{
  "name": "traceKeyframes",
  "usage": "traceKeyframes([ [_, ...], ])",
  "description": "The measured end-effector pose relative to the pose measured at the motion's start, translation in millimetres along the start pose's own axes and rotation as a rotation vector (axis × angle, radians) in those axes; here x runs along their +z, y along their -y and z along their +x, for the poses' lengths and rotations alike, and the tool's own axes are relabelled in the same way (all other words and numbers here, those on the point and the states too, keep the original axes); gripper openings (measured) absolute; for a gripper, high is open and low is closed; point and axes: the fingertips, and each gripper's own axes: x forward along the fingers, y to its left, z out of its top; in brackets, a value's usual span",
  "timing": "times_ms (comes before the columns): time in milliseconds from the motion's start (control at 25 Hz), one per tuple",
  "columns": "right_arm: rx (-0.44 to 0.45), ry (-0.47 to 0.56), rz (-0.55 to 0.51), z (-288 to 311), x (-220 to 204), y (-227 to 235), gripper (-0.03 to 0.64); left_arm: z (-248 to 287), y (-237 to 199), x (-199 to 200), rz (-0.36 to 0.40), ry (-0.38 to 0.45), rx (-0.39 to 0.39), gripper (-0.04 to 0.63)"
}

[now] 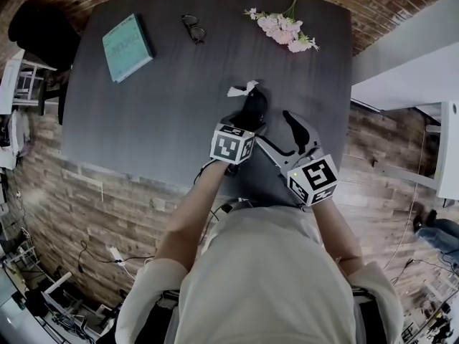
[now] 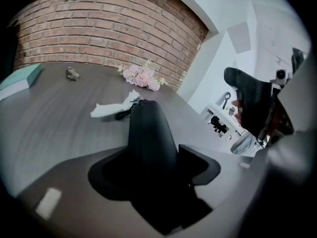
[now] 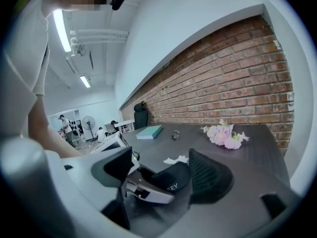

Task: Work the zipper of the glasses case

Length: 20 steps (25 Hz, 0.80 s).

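Note:
The black glasses case [image 1: 256, 104] lies on the dark table [image 1: 165, 120] near its front edge, pointing away from me. In the left gripper view the case [image 2: 148, 133] fills the gap of my left gripper [image 2: 154, 157], whose jaws stand wide along both its sides; I see no squeeze on it. My right gripper [image 1: 281, 138] sits just right of the case, open. In the right gripper view its jaws [image 3: 166, 175] frame the near end of the case [image 3: 173, 178] and the left gripper's silver finger [image 3: 146, 191]. No zipper pull shows in any view.
A white cloth [image 1: 242, 88] lies just beyond the case. A teal book [image 1: 127, 47], a pair of glasses [image 1: 193, 29] and pink flowers [image 1: 285, 29] lie at the far side. A black chair [image 2: 247, 98] stands off to the right.

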Motion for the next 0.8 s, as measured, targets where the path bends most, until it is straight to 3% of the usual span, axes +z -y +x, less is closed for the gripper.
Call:
traceKeyframes([
  [240,-0.032,0.020,-0.012,-18.0,-2.3,-2.7,0.351,-13.9,13.8,-3.3,0.012,0.018,-0.019,0.283],
  [480,-0.054,0.056,-0.025,-38.9,1.2,-11.2,0.333,-57.2,43.4,-10.3,0.002,0.103,-0.075,0.278],
  [800,0.024,0.035,-0.132,-54.6,18.0,-66.5,0.333,-128.9,95.4,-40.3,0.052,0.173,-0.097,0.275],
])
